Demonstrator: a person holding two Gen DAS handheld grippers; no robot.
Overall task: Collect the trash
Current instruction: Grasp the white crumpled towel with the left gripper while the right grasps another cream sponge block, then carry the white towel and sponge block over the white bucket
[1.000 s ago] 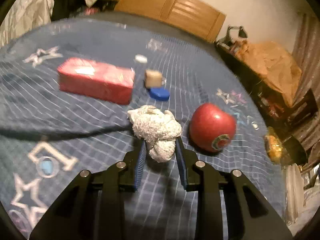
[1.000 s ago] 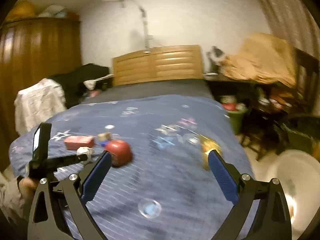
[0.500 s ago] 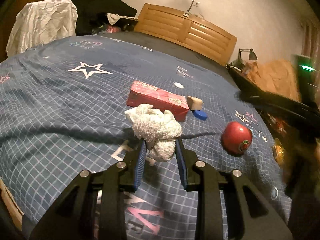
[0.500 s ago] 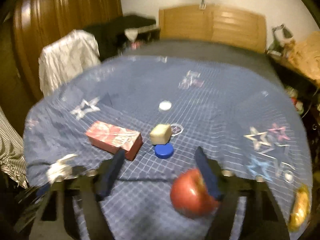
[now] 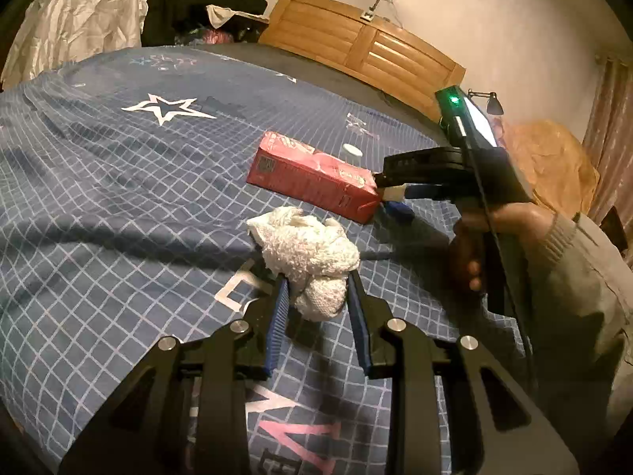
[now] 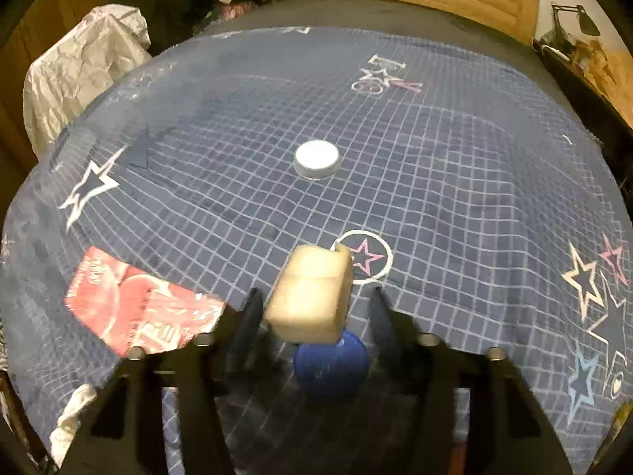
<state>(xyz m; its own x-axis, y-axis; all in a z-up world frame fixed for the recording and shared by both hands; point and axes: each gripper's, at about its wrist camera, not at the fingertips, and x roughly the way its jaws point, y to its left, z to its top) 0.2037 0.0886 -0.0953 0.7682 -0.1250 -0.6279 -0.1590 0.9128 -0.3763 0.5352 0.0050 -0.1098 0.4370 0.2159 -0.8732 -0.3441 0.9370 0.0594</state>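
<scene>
Since a second ago the right hand-held gripper (image 5: 399, 192) has swung in from the bed's far side and dropped over the small items; the red apple is gone from both views.

Left wrist view: the left hand-held gripper (image 5: 318, 308) has its blue-padded fingers closed on one crumpled white paper towel wad (image 5: 308, 253), lifted above the blue grid-patterned bedspread (image 5: 118, 198). One red rectangular drink carton (image 5: 312, 176) lies flat beyond it, its printing too small to read, with one white round cap (image 5: 352, 151) behind.

Right wrist view: the right gripper's (image 6: 316, 312) fingers stand apart on either side of one beige foam cube (image 6: 310, 293), touching neither side clearly. One blue round bottle cap (image 6: 331, 362) lies just under the cube. The carton's (image 6: 138, 303) white lettering is blurred. The bedspread prints "EXO" upside down.
</scene>
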